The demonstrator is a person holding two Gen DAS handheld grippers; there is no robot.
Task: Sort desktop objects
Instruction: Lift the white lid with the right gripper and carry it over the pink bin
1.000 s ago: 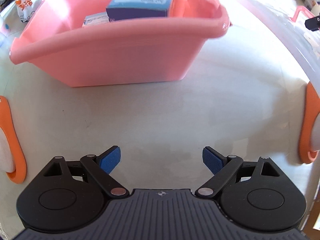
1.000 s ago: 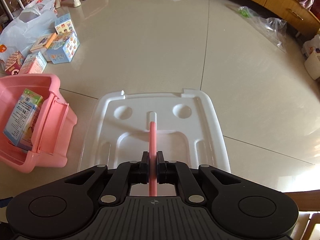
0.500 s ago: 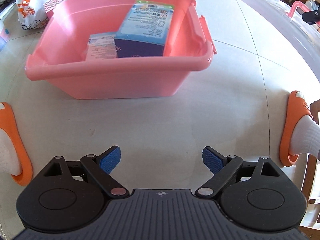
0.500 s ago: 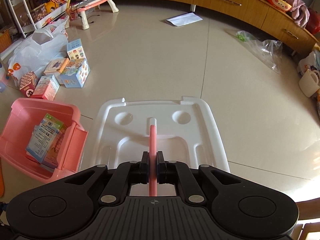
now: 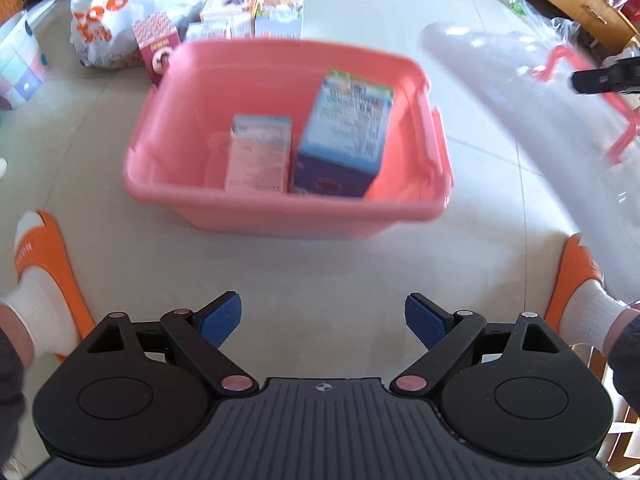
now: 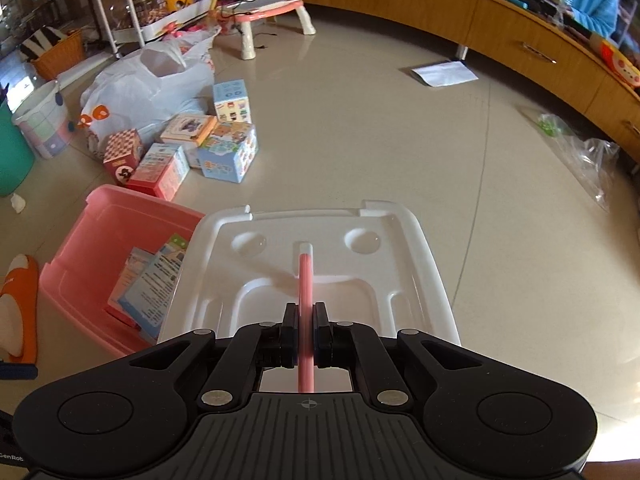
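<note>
Two grippers: left gripper (image 5: 323, 320) spread wide, empty; right gripper (image 6: 306, 334) pinching the lid's pink handle (image 6: 305, 280).

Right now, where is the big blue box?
The big blue box leans inside the pink tub, right of the small pink box, in the left wrist view.

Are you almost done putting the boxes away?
Not yet. Two boxes already sit in the pink bin. The right claw is shut on the white lid's pink handle, holding it beside the bin. The left claw is open and empty. Several boxes wait on the floor.
</note>
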